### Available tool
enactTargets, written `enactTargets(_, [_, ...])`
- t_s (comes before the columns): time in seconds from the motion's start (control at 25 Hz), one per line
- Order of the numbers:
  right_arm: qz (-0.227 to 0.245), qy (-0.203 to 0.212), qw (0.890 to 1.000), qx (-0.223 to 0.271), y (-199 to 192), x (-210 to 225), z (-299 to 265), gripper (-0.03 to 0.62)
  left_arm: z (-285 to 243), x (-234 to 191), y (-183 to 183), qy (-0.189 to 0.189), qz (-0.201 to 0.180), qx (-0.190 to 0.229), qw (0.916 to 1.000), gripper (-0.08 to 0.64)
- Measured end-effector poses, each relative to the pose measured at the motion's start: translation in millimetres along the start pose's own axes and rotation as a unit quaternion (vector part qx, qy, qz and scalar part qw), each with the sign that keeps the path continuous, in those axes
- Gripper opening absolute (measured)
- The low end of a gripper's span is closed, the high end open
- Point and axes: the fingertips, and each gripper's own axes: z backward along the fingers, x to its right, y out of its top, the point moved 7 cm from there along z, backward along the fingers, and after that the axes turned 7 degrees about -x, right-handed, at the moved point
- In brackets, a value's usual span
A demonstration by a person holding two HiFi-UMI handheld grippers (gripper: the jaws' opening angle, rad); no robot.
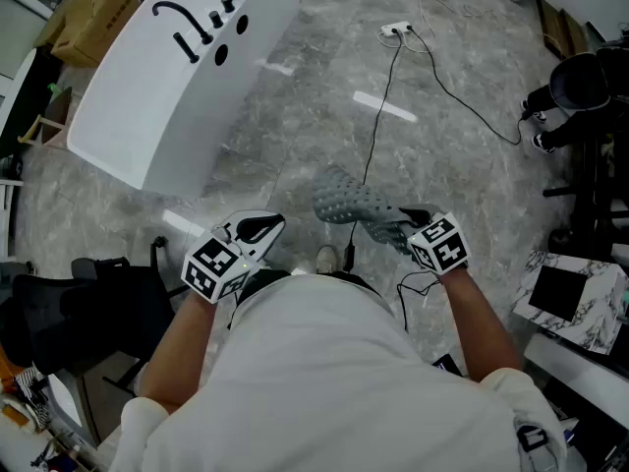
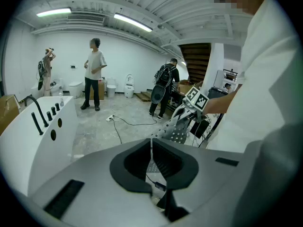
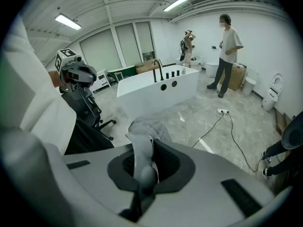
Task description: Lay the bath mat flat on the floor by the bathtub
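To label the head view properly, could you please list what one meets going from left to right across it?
bathtub → left gripper → bath mat → right gripper → marble-patterned box

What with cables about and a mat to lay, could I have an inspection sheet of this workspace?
Surface: grey marbled floor, shiny, beside the bathtub.
Job's things: bath mat bunched, held above the floor, not laid.
Clutter: cardboard box behind bathtub; black chair at left.
Grippers: right claw shut on bath mat; left claw shut, empty.
Cables: black cable runs from power strip across the floor.
Surroundings: people standing, toilet by far wall.
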Motion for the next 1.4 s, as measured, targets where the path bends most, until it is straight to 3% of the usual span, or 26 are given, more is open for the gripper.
enactTargets(0.32, [-0.009, -0.001, 1.0, -0.012, -2, 18, -2, 0.015, 1, -5, -1, 0.003, 0.024, 0.008, 0.9997, 0.026])
enactTargets(0.64, [-0.029, 0.002, 0.999, -0.027, 49, 43, -34, 0.015, 4, -85, 7, 0.007, 0.043, 0.032, 0.9986, 0.026])
enactTargets(0.8, [-0.062, 0.004, 0.998, -0.03, 92, 65, -47, 0.014, 8, -147, 24, 0.004, 0.047, 0.044, 0.9979, 0.026])
enactTargets(1.08, [-0.077, -0.024, 0.997, -0.019, 201, 110, -65, 0.014, 29, -254, 44, -0.009, 0.044, 0.063, 0.997, 0.026])
enactTargets(1.4, [-0.074, -0.049, 0.996, -0.002, 303, 167, -90, 0.014, 35, -326, 59, -0.015, 0.07, 0.098, 0.9926, 0.026])
